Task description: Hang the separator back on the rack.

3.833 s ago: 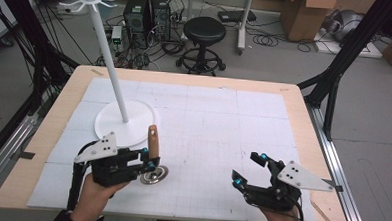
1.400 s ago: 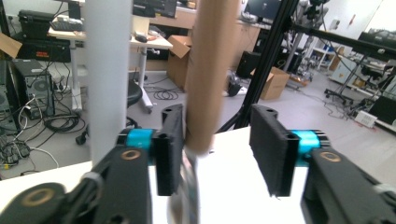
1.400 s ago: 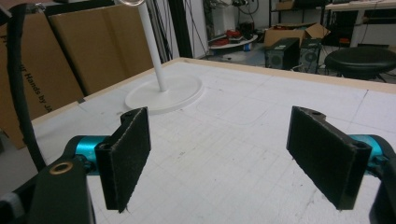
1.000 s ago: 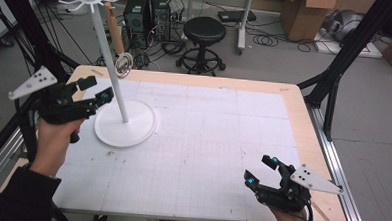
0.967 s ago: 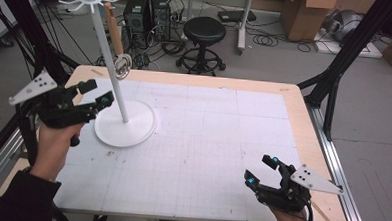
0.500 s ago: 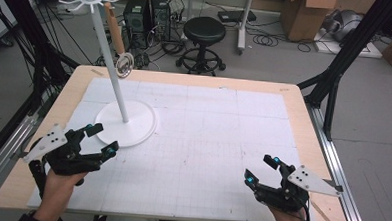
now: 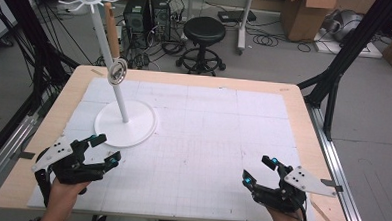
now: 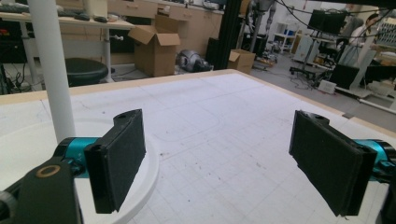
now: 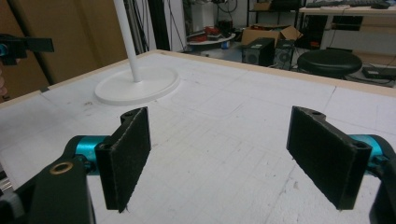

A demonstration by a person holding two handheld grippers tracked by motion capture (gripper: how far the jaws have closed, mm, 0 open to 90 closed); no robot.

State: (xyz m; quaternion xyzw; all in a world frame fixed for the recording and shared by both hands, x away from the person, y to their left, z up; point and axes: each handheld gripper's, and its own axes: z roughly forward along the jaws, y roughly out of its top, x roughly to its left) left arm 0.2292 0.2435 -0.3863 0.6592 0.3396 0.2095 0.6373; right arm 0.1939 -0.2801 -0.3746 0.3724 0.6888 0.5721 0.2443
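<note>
A white stand (image 7: 116,82) with a round base (image 7: 126,123) rises at the back left of the white mat. A utensil with a wooden handle (image 7: 111,29) and a round metal head (image 7: 118,71) hangs from a hook at its top. My left gripper (image 7: 107,148) sits low at the front left, just short of the base. Its jaws have just been opening and stand wide with nothing between them (image 8: 219,163). The stand's pole (image 8: 51,70) is close on the left in that view. My right gripper (image 7: 256,169) rests open and empty at the front right (image 9: 219,158).
The mat lies on a wooden table (image 7: 303,120) whose border shows all round. Black frame posts (image 7: 341,52) stand at the corners. A black stool (image 7: 203,33) and cardboard boxes (image 7: 301,15) are on the floor beyond the far edge.
The left gripper held the utensil over the mat at first; then it hangs on the stand. In the last second the left hand dropped from beside the pole to the front left.
</note>
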